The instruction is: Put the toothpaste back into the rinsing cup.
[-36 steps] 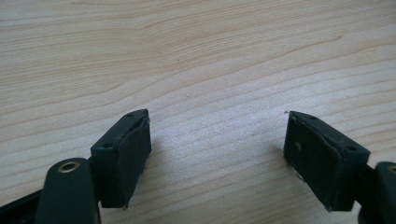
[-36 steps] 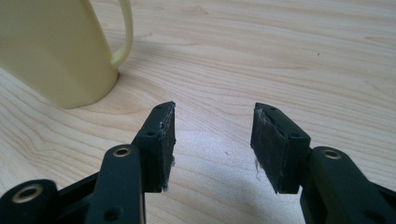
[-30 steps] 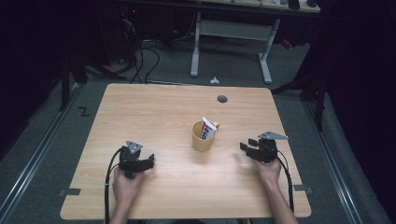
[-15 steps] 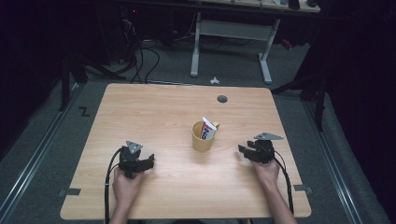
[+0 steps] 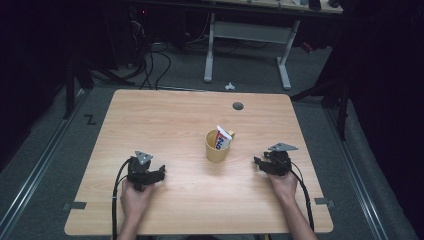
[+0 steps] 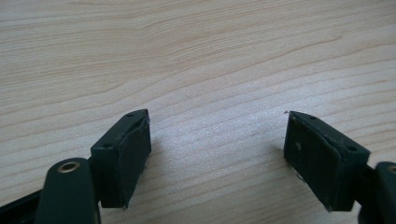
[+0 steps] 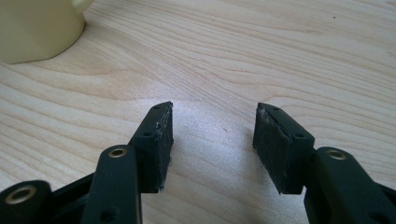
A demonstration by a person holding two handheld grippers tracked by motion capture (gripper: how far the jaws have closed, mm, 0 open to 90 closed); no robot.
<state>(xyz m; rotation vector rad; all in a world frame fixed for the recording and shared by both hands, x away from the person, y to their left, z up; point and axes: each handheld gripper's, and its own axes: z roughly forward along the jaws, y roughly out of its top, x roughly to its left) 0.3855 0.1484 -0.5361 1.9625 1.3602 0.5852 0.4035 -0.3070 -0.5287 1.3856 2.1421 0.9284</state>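
1. The cup (image 5: 218, 146), yellow, stands upright near the middle of the wooden desk (image 5: 165, 115), a little toward the person's side.
2. A tube (image 5: 223, 137), white with red and blue print, stands tilted inside the cup, its top leaning out over the rim toward the right of the high view.
3. The left gripper (image 5: 159, 173) rests low on the desk at the near left, held in the left hand (image 5: 134, 198); its jaws point toward the right of that view, well apart from the cup.
4. In the left gripper view the left gripper (image 6: 217, 140) has its jaws standing wide apart over bare wood, with nothing between them.
5. The right gripper (image 5: 257, 162) sits on the near right of the desk, held in the right hand (image 5: 284, 184), jaws pointing left toward the cup, near it but clear of it.
6. In the right gripper view the right gripper (image 7: 214, 128) has its jaws parted about halfway over bare wood; they have just been opening, and nothing lies between them.
7. That same view shows the cup (image 7: 39, 28) at the upper left corner, ahead of the jaws and to one side, not touching them.
8. A black cable (image 5: 118, 185) trails from the left gripper toward the near desk edge; another runs back from the right gripper along the forearm.
9. A small dark round hole (image 5: 238, 106) sits in the desk beyond the cup.
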